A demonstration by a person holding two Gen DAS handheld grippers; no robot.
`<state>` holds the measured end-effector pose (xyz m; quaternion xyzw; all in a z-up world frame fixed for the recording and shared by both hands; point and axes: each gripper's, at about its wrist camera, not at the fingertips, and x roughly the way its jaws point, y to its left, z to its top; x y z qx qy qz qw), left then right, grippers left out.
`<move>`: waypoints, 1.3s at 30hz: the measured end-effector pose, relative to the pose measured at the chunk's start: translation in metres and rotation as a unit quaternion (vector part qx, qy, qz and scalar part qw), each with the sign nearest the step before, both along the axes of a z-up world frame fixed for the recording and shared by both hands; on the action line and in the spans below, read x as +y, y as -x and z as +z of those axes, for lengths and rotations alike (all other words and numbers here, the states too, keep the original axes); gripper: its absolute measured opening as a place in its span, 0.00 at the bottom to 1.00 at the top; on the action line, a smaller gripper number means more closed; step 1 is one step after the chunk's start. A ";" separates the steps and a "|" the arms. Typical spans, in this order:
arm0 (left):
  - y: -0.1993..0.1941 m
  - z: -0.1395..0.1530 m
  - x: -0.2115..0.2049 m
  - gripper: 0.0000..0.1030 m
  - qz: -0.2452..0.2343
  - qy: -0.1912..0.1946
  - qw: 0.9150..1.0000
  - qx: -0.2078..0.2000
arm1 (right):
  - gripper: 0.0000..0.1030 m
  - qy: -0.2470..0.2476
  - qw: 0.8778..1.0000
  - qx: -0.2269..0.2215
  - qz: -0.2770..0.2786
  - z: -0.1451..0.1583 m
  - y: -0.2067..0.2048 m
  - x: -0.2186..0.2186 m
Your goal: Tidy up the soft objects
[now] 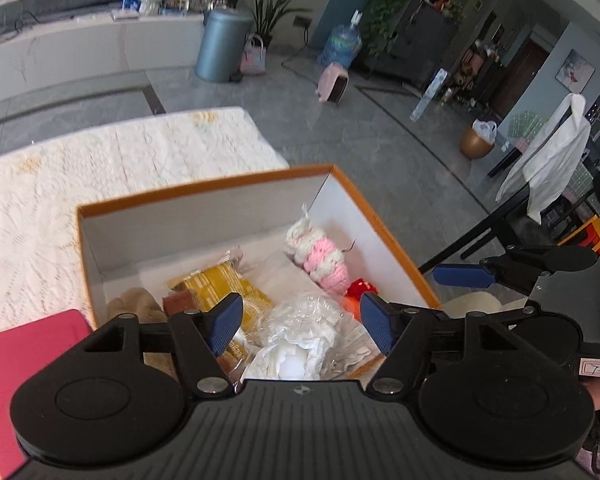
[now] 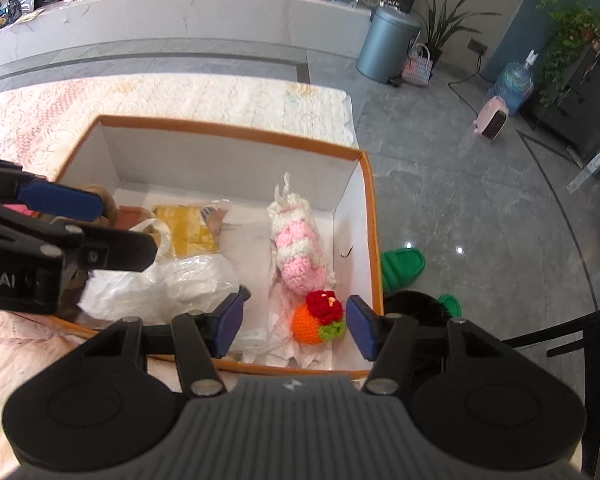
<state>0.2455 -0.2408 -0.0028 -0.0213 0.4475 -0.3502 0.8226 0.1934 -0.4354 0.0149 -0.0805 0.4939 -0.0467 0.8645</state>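
Observation:
An orange-rimmed white box [image 1: 204, 188] [image 2: 228, 130] sits on a lace-covered table. In it lie a pink-and-white crochet piece [image 1: 320, 256] [image 2: 298, 248], an orange crochet ball with a red flower [image 2: 320, 318] [image 1: 360, 292], a yellow snack pack [image 1: 220, 284] [image 2: 188, 228], a clear bag of white stuffing [image 1: 300, 340] [image 2: 168, 284] and a tan plush [image 1: 134, 304]. My left gripper [image 1: 300, 328] is open and empty above the clear bag. My right gripper [image 2: 294, 328] is open and empty over the box's near right corner, the orange ball just beyond its fingertips.
A pink notebook [image 1: 20, 364] lies on the lace tablecloth [image 1: 100, 168] left of the box. Beyond the table edge on the right are grey floor, green slippers [image 2: 404, 264] and a dark chair [image 2: 572, 340]. A blue bin [image 2: 386, 44] stands far back.

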 end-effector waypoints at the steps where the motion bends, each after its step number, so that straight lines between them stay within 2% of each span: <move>1: 0.003 0.005 0.001 0.77 0.000 0.001 1.000 -0.008 | 0.56 0.000 1.000 -0.005 0.002 0.005 0.003 0.002; 2: 0.007 0.011 0.004 0.77 0.002 0.002 1.000 -0.019 | 0.59 0.000 1.000 -0.012 0.005 0.010 0.007 0.006; 3: 0.012 0.017 0.007 0.77 0.005 0.002 0.999 -0.033 | 0.68 -0.001 1.000 -0.021 0.006 0.016 0.010 0.009; 4: 0.018 0.024 0.010 0.77 0.009 0.003 0.999 -0.051 | 0.72 -0.002 0.999 -0.032 0.009 0.020 0.015 0.013; 8: 0.041 0.051 0.024 0.77 0.031 0.006 0.991 -0.130 | 0.73 -0.010 0.997 -0.071 0.017 0.043 0.029 0.028; 11: 0.062 0.070 0.035 0.77 0.048 0.014 0.981 -0.189 | 0.79 -0.020 0.994 -0.109 0.023 0.064 0.042 0.039; 15: 0.089 0.091 0.048 0.77 0.069 0.020 0.961 -0.265 | 0.81 -0.026 0.985 -0.166 0.033 0.090 0.067 0.058; 16: 0.097 0.094 0.051 0.77 0.073 0.023 0.957 -0.282 | 0.86 -0.027 0.983 -0.180 0.035 0.096 0.074 0.062; 18: 0.110 0.100 0.058 0.77 0.084 0.029 0.950 -0.301 | 0.90 -0.033 0.976 -0.212 0.036 0.106 0.089 0.070; 21: 0.123 0.105 0.068 0.77 0.092 0.045 0.946 -0.308 | 0.91 -0.044 0.967 -0.248 0.033 0.116 0.110 0.079; 23: 0.130 0.105 0.075 0.77 0.106 0.054 0.941 -0.318 | 0.97 -0.054 0.960 -0.273 0.024 0.119 0.125 0.083; 28: 0.150 0.091 0.084 0.78 0.141 0.038 0.926 -0.348 | 0.97 -0.075 0.945 -0.318 0.010 0.106 0.153 0.094; 30: 0.153 0.083 0.089 0.82 0.154 0.034 0.923 -0.351 | 0.97 -0.084 0.941 -0.327 0.001 0.093 0.160 0.099; 33: 0.159 0.066 0.094 0.87 0.170 0.006 0.914 -0.369 | 0.97 -0.091 0.935 -0.344 -0.012 0.071 0.170 0.108; 36: 0.164 0.046 0.100 0.92 0.193 -0.010 0.905 -0.380 | 0.97 -0.075 0.927 -0.368 -0.023 0.048 0.178 0.123; 39: 0.167 0.028 0.111 0.92 0.212 -0.008 0.905 -0.369 | 0.97 -0.066 0.921 -0.384 -0.026 0.025 0.182 0.135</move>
